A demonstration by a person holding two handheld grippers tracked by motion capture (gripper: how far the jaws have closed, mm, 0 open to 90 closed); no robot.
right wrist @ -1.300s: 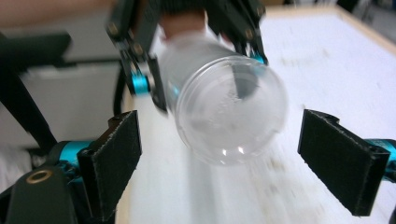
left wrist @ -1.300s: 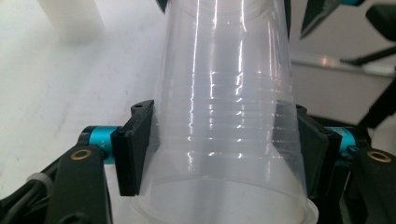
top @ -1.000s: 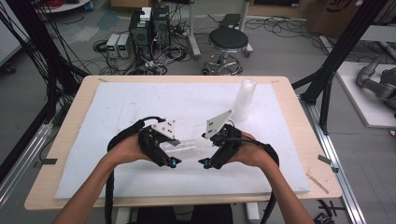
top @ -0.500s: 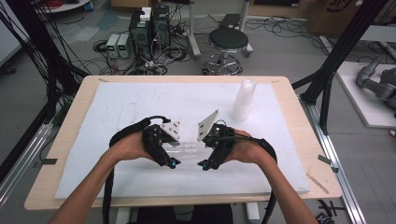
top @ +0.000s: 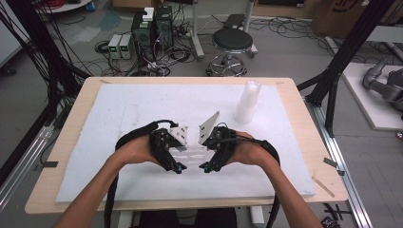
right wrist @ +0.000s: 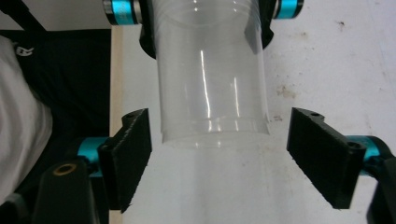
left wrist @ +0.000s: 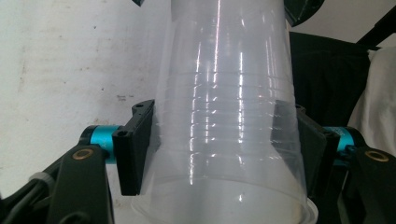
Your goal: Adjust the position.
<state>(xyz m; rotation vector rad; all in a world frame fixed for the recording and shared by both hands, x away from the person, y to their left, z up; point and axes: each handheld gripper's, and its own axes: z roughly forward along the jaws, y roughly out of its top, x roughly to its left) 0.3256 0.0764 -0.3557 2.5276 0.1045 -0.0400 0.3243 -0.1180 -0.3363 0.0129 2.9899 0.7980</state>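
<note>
Gripper state first: the left gripper [left wrist: 219, 154] is clamped on a clear plastic cup [left wrist: 224, 116], its pads pressed against the cup wall on both sides near the wider, rimmed end. The right gripper [right wrist: 217, 154] stands with its jaws apart on either side of the cup's narrow closed end [right wrist: 215, 133]; the jaws have just been closing, the cup is between them, but a gap is visible on each side and no contact is made. On the desk [top: 285, 190], over the white mat [top: 119, 109], the cup is held low between both hands, its long axis lying roughly level and running from the left gripper [top: 178, 166] across to the right gripper [top: 205, 167]. The coming move is judged to turn on that axis: the right jaws need only shut straight onto the base. A stack of clear cups [top: 248, 102] is seen upright, well apart, nearer the right hand. The gap at the right pads is resolved in the right gripper view; in the high view the cup is barely discernible.
</note>
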